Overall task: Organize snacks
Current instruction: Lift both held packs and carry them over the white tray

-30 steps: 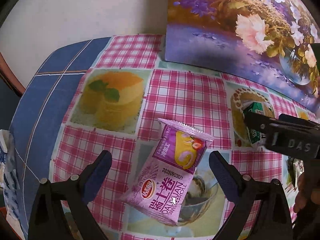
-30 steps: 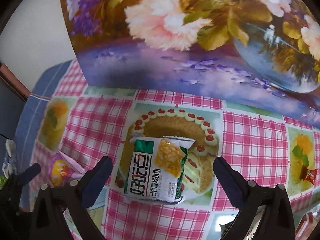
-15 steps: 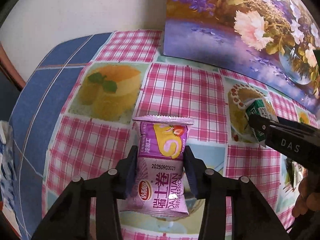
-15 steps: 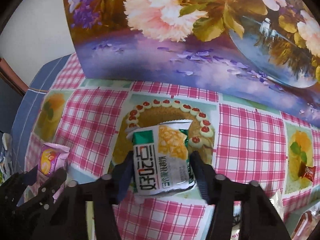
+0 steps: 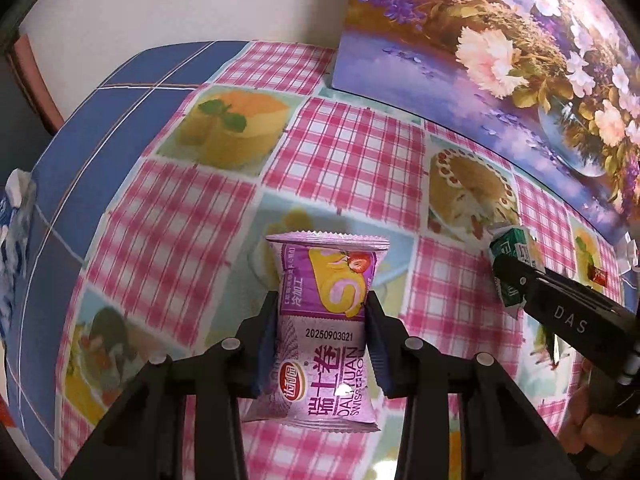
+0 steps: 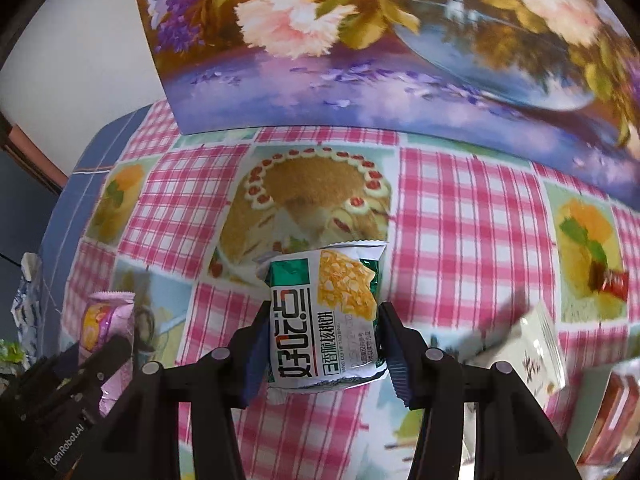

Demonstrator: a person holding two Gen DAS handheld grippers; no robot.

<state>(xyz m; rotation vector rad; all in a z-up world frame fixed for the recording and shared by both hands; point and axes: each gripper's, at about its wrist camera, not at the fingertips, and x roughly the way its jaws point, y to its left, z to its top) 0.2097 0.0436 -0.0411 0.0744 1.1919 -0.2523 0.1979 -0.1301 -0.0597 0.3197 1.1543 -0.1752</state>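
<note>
A purple Swiss-roll packet (image 5: 328, 364) stands upright between the fingers of my left gripper (image 5: 322, 298), which is shut on its middle, and the wrapper is pinched in at the waist. My right gripper (image 6: 325, 312) is shut on a white and green pastry packet (image 6: 344, 292), with both pads pressing its sides. Both packets hang just above the pink checked tablecloth (image 5: 352, 152). The left wrist view shows the green packet (image 5: 510, 256) in the other gripper at the right. The right wrist view shows the purple packet (image 6: 104, 320) at the lower left.
A large flower painting (image 6: 360, 40) leans along the back of the table. A small red candy (image 6: 612, 284), a white packet (image 6: 536, 348) and a red box (image 6: 616, 412) lie at the right. A blue and white bag (image 5: 16, 240) sits at the left edge.
Both grippers went from wide open around the lying packets to shut on them. The purple packet turned upright, and both packets moved off their spots on the cloth.
</note>
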